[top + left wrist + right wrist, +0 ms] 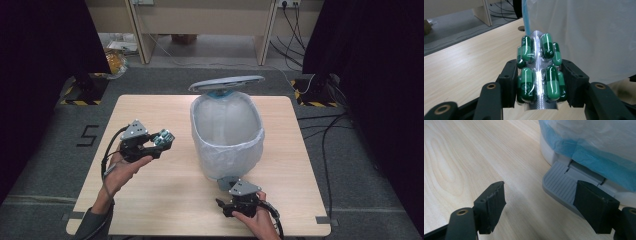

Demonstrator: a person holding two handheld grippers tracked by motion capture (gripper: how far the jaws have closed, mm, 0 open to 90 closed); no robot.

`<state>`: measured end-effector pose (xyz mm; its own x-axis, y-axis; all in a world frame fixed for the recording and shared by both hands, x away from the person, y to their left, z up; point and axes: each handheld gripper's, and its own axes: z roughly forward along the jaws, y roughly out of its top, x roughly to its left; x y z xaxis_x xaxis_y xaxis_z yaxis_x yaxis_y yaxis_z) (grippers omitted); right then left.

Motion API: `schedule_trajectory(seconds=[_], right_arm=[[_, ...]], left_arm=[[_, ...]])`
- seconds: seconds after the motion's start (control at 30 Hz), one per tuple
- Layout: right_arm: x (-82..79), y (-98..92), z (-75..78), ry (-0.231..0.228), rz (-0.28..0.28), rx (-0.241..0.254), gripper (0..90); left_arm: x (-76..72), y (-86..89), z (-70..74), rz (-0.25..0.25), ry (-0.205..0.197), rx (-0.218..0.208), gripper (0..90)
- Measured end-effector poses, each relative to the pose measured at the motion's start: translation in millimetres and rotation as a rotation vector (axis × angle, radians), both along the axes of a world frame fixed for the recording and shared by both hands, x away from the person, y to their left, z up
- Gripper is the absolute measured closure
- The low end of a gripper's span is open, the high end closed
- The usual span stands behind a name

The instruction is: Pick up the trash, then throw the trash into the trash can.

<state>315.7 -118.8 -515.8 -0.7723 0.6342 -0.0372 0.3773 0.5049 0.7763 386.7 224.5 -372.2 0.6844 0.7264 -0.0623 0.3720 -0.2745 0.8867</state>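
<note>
Grey carpet floor (pixel 45 150), black curtains (pixel 45 40)

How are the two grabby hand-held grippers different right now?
The left hand-held gripper is clamped on a silver blister pack of green capsules; the right hand-held gripper holds nothing, its jaws apart. The left one is raised beside the white-lined pedal bin; the right one sits low, one jaw over the bin's grey pedal. Both have black jaws.

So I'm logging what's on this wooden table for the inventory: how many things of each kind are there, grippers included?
Blister pack of green capsules: 1
White pedal bin with plastic liner, lid up: 1
Black two-jaw grippers, left and right: 2
Total: 4
</note>
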Motion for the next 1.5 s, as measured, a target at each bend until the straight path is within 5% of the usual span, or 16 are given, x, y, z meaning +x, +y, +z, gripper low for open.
schedule_trajectory(seconds=[0.63,1.5], right_arm=[[0.0,0.2,-0.3,-0.007,0.001,0.000,24.8],[0.4,-0.8,0.2,0.005,0.003,0.007,24.8]], left_arm=[[-10.3,-15.4,38.1,-0.075,-0.072,-0.032,50.6],[-7.4,-44.6,67.2,-0.161,-0.086,-0.081,51.0]])
